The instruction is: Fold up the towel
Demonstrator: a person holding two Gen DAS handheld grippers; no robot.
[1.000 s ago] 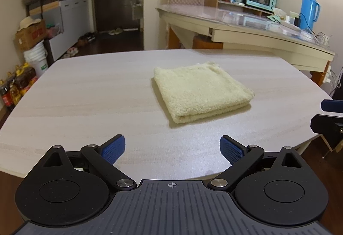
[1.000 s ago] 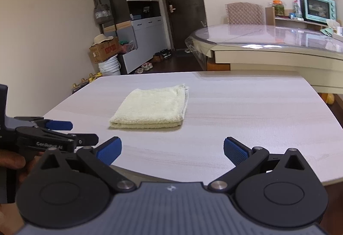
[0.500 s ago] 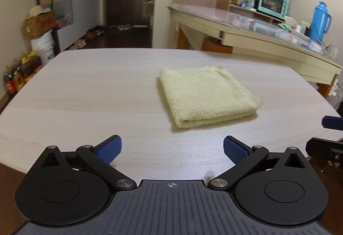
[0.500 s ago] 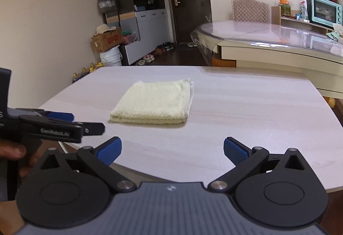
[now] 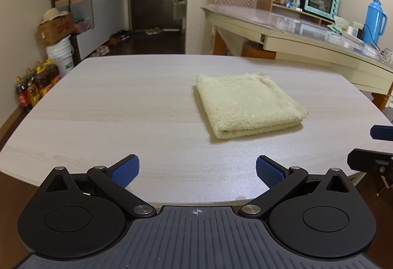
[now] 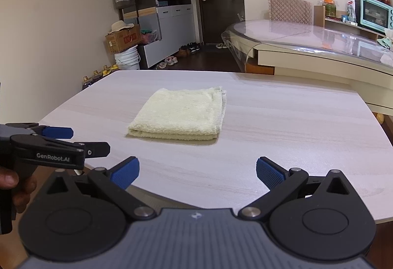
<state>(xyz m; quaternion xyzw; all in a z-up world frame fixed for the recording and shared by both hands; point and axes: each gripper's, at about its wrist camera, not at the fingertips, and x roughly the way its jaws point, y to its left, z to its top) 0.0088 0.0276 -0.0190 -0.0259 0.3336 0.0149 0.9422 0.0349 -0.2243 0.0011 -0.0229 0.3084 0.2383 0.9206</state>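
A pale yellow towel (image 5: 248, 104) lies folded into a thick square on the light wood-grain table (image 5: 110, 107). It also shows in the right wrist view (image 6: 179, 114). My left gripper (image 5: 197, 170) is open and empty, held back over the table's near edge, well short of the towel. My right gripper (image 6: 197, 170) is open and empty, also at the near edge, apart from the towel. The left gripper shows at the left of the right wrist view (image 6: 59, 143), and part of the right gripper shows at the right edge of the left wrist view (image 5: 375, 146).
A second table with a glass top (image 5: 294, 31) stands behind on the right, with a teal oven (image 5: 320, 1) and a blue thermos (image 5: 374, 21). Bottles (image 5: 34, 85), a white bucket (image 5: 61, 55) and a cardboard box (image 5: 55, 29) stand on the floor at the left.
Both grippers have drawn back and risen slightly, so the towel sits a little farther away in both views. Both stayed open. The towel has not moved.
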